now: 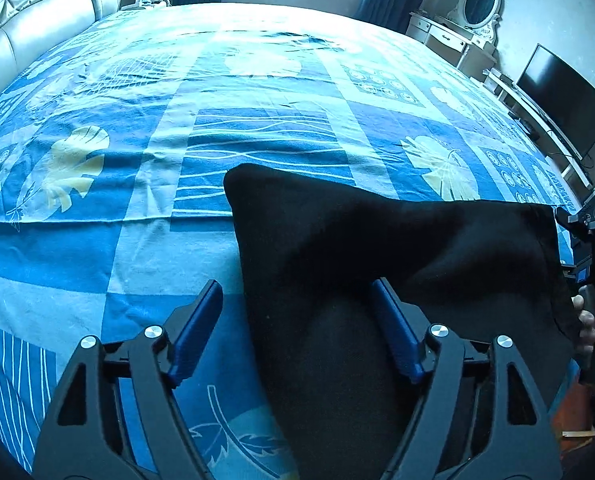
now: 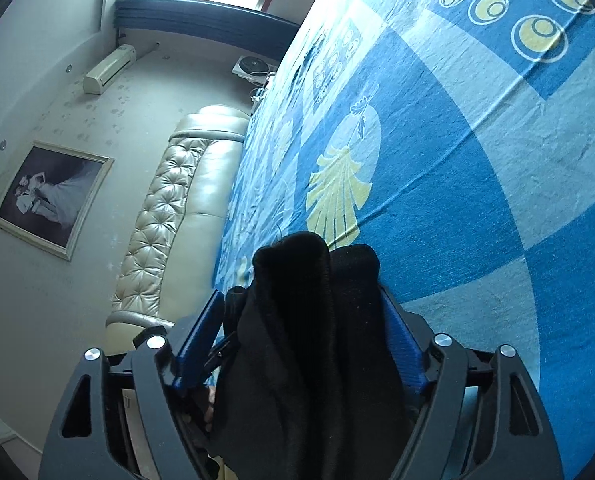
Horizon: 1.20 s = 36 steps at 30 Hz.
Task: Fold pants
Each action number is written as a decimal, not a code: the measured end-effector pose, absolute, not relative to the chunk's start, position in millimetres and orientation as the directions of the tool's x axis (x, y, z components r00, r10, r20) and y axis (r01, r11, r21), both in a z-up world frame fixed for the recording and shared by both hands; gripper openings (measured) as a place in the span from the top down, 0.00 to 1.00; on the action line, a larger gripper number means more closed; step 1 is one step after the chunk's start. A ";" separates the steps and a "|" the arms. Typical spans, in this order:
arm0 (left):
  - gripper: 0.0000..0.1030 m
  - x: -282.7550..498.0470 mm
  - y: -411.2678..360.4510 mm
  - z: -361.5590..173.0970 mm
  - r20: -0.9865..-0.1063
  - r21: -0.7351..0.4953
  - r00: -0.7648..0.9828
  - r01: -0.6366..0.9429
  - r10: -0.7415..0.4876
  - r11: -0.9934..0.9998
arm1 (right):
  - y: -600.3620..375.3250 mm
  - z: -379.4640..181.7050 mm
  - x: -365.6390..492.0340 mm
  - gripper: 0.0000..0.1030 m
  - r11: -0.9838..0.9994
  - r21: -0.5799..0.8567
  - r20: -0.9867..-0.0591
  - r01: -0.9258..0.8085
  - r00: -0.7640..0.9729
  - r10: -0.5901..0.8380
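The black pants (image 1: 377,264) lie bunched on the blue patterned bedspread (image 1: 137,160), near its front edge. My left gripper (image 1: 297,296) is open, with the pants' left edge lying between its blue fingers (image 1: 195,328). The right gripper shows at the far right edge of the left wrist view (image 1: 593,240), at the pants' right end. In the right wrist view my right gripper (image 2: 301,304) is tilted sideways and a thick bunch of black pants fabric (image 2: 305,340) fills the gap between its fingers, which stand wide apart.
A padded cream headboard (image 1: 37,20) runs along the bed's left side. A white dresser with an oval mirror (image 1: 477,4) and a TV (image 1: 561,100) on a low stand are at the right. A framed picture (image 2: 53,196) hangs on the wall.
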State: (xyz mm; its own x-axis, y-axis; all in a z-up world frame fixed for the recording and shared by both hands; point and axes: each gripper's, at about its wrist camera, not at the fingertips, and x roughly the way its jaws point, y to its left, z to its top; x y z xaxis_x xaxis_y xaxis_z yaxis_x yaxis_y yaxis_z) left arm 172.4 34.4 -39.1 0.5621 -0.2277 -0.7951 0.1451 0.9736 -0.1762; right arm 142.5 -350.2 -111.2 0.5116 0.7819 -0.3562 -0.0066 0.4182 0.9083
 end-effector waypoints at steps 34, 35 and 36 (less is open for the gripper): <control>0.10 -42.4 -22.8 6.3 -0.779 -0.057 0.627 -0.041 -0.019 0.998 | -284.7 -54.9 -43.4 0.22 0.963 0.268 -0.818 0.017 0.532 0.219; 0.10 -43.8 -21.7 5.3 -0.781 -0.055 0.624 -0.045 -0.015 0.997 | -282.1 -54.9 -42.7 0.22 0.965 0.260 -0.817 0.014 0.535 0.212; 0.10 -45.0 -20.8 3.7 -0.784 -0.053 0.621 -0.048 -0.012 0.997 | -279.4 -53.5 -42.5 0.22 0.967 0.255 -0.815 0.014 0.540 0.208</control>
